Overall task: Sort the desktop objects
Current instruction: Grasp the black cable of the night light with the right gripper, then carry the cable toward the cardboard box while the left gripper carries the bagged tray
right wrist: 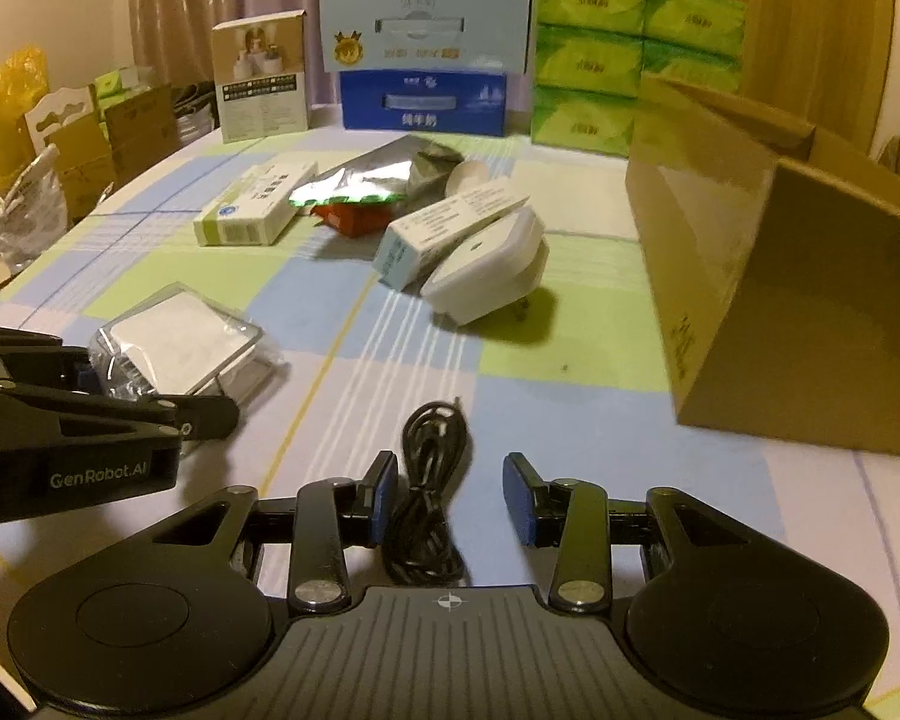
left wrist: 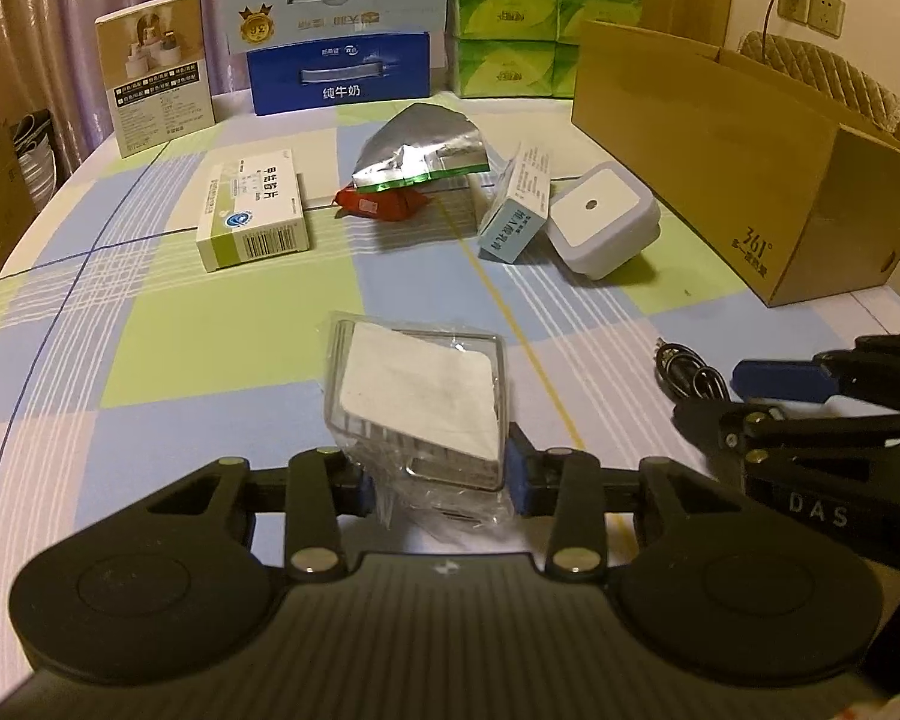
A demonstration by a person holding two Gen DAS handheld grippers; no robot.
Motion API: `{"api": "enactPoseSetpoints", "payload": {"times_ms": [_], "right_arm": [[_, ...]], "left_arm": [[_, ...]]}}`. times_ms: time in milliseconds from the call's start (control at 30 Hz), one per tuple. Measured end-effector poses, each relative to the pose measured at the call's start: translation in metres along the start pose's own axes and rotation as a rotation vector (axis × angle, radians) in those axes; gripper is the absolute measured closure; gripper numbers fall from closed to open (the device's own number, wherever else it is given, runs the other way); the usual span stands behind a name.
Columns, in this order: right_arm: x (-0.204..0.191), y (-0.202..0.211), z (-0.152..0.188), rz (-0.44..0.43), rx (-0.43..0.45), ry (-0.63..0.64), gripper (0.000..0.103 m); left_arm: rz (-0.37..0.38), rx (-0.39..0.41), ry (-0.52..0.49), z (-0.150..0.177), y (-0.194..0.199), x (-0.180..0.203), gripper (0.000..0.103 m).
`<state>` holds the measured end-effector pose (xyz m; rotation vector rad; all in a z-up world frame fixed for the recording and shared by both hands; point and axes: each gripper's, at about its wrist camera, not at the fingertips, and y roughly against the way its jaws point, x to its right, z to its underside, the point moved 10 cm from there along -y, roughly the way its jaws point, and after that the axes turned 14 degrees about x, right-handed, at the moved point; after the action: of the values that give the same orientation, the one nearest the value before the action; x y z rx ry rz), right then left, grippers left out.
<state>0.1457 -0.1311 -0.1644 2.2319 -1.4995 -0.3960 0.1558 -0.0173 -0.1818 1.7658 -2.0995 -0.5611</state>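
My left gripper [left wrist: 442,480] is shut on a clear-wrapped packet [left wrist: 420,390] with a white square face, its blue pads pressing both sides. In the right wrist view the same packet [right wrist: 180,342] lies low over the checked tablecloth, inside the left gripper [right wrist: 150,393]. My right gripper [right wrist: 450,501] stands open just above the cloth. A coiled black cable [right wrist: 429,498] lies between its fingers, close to the left pad and untouched by the right one. From the left wrist view the cable [left wrist: 690,375] sits in front of the right gripper [left wrist: 732,396].
Mid-table lie a green-white medicine box [left wrist: 252,210], silver foil bag [left wrist: 420,150], red packet [left wrist: 384,204], pale blue box [left wrist: 516,204] and white plug-in light [left wrist: 600,222]. An open cardboard box [right wrist: 780,276] stands right. Milk cartons [left wrist: 336,69] and tissue packs [left wrist: 510,12] line the back.
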Motion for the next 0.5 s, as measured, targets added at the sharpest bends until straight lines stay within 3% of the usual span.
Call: {"api": "enactPoseSetpoints", "payload": {"times_ms": [300, 500], "right_arm": [[-0.0034, 0.0004, 0.0008, -0.017, 0.001, 0.006, 0.068], [-0.0103, 0.0006, 0.0003, -0.044, 0.004, 0.025, 0.089]], "left_arm": [[-0.046, 0.017, -0.029, 0.0011, 0.0018, 0.0012, 0.06], [-0.033, 0.011, -0.021, 0.0004, 0.0022, 0.001, 0.07]]}}
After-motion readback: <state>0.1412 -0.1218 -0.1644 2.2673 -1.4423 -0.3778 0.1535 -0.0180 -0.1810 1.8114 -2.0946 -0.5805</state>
